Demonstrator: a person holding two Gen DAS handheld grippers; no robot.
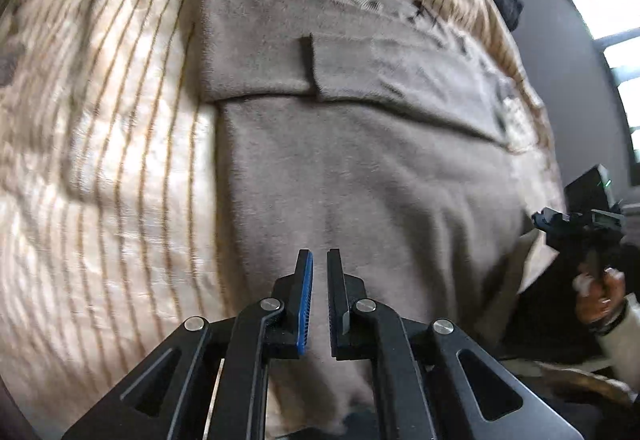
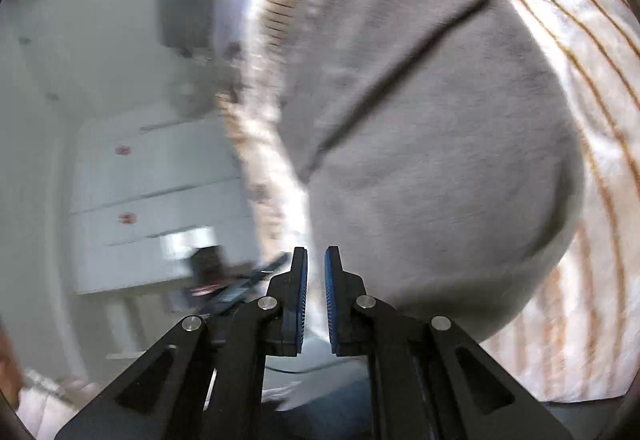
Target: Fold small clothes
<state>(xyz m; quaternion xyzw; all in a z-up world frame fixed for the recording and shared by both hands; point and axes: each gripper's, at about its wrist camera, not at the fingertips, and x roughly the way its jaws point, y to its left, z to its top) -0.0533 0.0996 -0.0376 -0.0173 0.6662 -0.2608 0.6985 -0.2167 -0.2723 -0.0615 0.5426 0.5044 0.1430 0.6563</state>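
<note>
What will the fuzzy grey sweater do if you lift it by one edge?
The grey sweater would probably droop: its sleeve lies folded flat and the cloth wrinkles softly. It looks fuzzy, so likely not slippery. It won't roll.

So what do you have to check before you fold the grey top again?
1. Grey top lies flat on the striped bedspread: ok.
2. Both sleeves already folded across it: ok.
3. Left gripper gripping the near hem: cannot tell; the jaws are shut, and no cloth shows between the pads.
4. Right gripper gripping the hem: cannot tell, same reason.
5. No wrinkles on the near part: not ok, soft creases show.
</note>
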